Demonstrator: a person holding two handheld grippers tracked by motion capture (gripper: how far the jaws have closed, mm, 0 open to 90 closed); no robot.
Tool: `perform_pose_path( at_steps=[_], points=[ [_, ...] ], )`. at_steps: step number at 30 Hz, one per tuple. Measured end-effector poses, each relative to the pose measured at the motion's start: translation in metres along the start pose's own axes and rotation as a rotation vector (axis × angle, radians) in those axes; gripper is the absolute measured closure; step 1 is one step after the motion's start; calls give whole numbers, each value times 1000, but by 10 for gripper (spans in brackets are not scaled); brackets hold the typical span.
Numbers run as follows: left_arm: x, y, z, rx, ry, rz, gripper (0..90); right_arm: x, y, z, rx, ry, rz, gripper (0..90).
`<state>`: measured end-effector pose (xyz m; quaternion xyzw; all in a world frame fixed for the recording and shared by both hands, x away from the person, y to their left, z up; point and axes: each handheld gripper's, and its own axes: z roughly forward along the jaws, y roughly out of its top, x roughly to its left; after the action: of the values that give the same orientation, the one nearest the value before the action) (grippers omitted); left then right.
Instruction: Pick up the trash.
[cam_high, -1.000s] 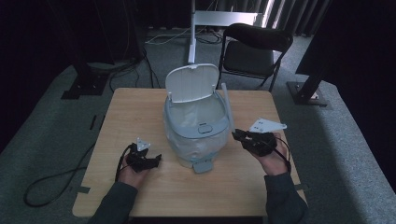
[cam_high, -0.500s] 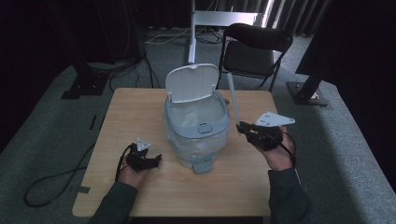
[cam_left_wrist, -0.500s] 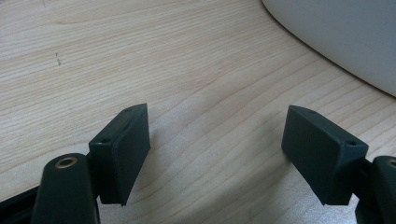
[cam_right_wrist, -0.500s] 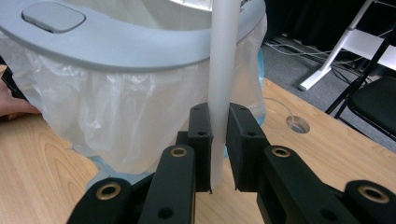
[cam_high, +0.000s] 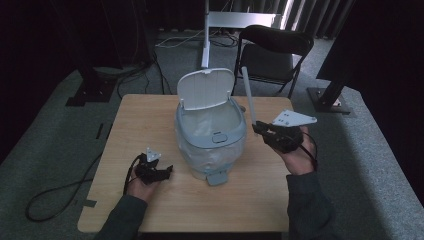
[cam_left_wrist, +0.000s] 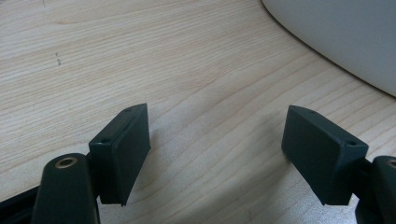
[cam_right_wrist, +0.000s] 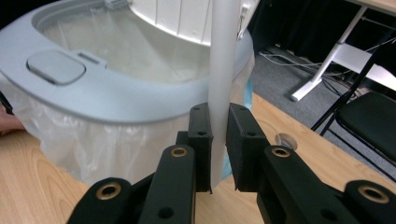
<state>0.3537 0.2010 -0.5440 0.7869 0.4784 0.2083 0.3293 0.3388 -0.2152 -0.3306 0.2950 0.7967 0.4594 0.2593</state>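
A pale wooden desk (cam_high: 150, 120) carries everything in hand. At its middle stands a rounded light-grey plastic bin (cam_high: 211, 137) lined with a thin clear plastic bag, its white hinged lid (cam_high: 206, 88) tipped up and open at the far side, and a small grey foot pedal (cam_high: 217, 177) jutting from its base toward the person. In the right gripper view the bin's grey rim (cam_right_wrist: 116, 95) and the slack bag below it sit just to the left of the fingers.

To the right of the bin, the right gripper (cam_high: 260, 129) is lifted off the desk, and its fingers (cam_right_wrist: 201, 135) are pressed tight on the lower end of a long, thin white plastic stick (cam_high: 248, 97). The stick stands nearly upright, leaning slightly away from the person, beside the bin's right edge and apart from it.

The left gripper (cam_high: 167, 171) lies low on the desk near the front left of the bin, its fingers (cam_left_wrist: 123, 149) spread wide with nothing but bare wood between them; the bin's curved wall (cam_left_wrist: 336, 37) is close ahead.
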Motion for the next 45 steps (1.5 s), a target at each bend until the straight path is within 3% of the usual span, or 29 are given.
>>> perform_pose_path(
  at_steps=[26,45],
  points=[
    [0,0,0,1,0,0,234,-1,32,14,-26,-1,-20,800],
    [0,0,0,0,0,0,234,6,52,33,-57,37,-16,800]
  ],
)
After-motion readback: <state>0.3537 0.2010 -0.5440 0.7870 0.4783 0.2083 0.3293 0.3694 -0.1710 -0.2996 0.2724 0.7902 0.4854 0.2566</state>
